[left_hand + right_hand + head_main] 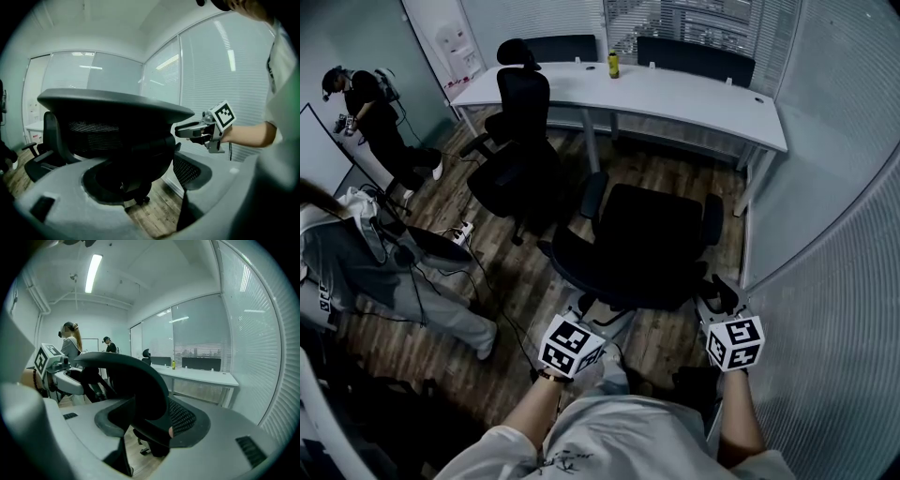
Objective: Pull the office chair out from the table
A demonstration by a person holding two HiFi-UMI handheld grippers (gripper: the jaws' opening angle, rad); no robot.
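The black office chair [649,246] stands on the wood floor, away from the white table [694,105], with its backrest toward me. Both grippers are at the backrest's top edge. My left gripper [602,317] has its jaws wide apart around the backrest [117,136]; floor shows between the chair and the right-hand pad. My right gripper [719,298] is at the edge's other end, and in the left gripper view that right gripper [180,132] has its fingers closed on the rim. In the right gripper view the backrest [140,390] lies against the mesh pad [183,418].
A second black chair with a headrest [521,127] stands at the table's left end. A yellow bottle [613,64] sits on the table. One person sits at the left [366,258], another stands farther back [373,114]. Cables and a power strip [461,231] lie on the floor. A glass wall runs along the right.
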